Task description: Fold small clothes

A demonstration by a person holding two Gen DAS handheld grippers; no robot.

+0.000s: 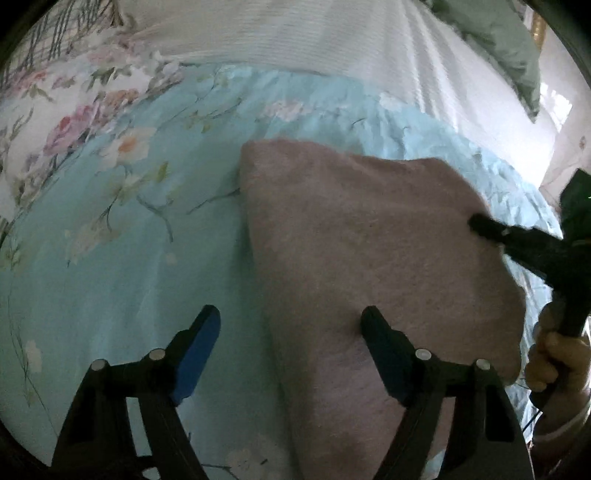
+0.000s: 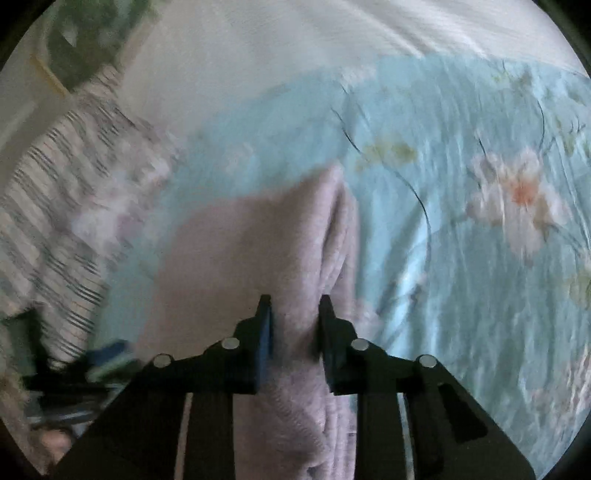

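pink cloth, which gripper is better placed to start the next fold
Right, probably. The right gripper has its jaws closed on the edge of the pink cloth, while the left gripper stands open, nothing gripped.

Floral blue bedspread (image 1: 110,229), white ribbed sheet (image 1: 314,33), green pillow (image 1: 495,40)

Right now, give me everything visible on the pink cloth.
The pink cloth is a dusty-pink, fuzzy, fleece-like piece with a stitched hem, lying on the light-blue floral bedspread. It looks folded at least once, with a rounded edge on its left side in the left wrist view. The right gripper has a bunched ridge of it between narrow jaws, apparently pinched. The left gripper is open, one finger over the cloth, one over the bedspread.
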